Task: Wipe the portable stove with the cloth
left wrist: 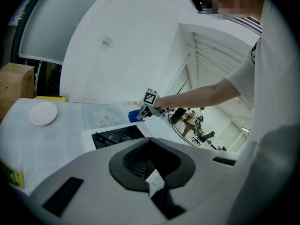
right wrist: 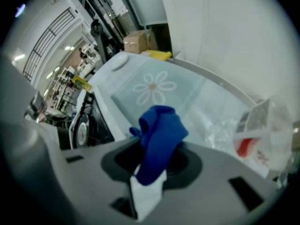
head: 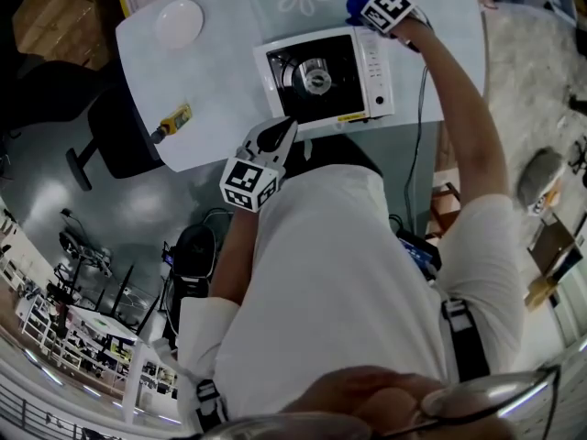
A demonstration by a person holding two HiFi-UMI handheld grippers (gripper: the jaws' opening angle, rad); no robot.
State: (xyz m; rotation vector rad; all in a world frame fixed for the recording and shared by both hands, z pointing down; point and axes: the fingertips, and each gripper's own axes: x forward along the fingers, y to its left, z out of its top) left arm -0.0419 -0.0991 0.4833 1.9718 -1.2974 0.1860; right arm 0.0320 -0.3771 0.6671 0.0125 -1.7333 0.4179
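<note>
1. The right tongs [right wrist: 149,175] are clamped on the blue cloth [right wrist: 159,132]. It bunches out past their tips over the surface [head: 211,108], and the portable stove [head: 326,76] sits just to their left.
2. The left tongs [left wrist: 152,175] are closed on nothing, with the stove just ahead of their tips.
3. Likely trouble:
   - The bunched cloth may snag on the burner supports and pull free of the narrow pinch.
   - With nothing bracing the stove, a firm wipe could push it along the surface.
</note>
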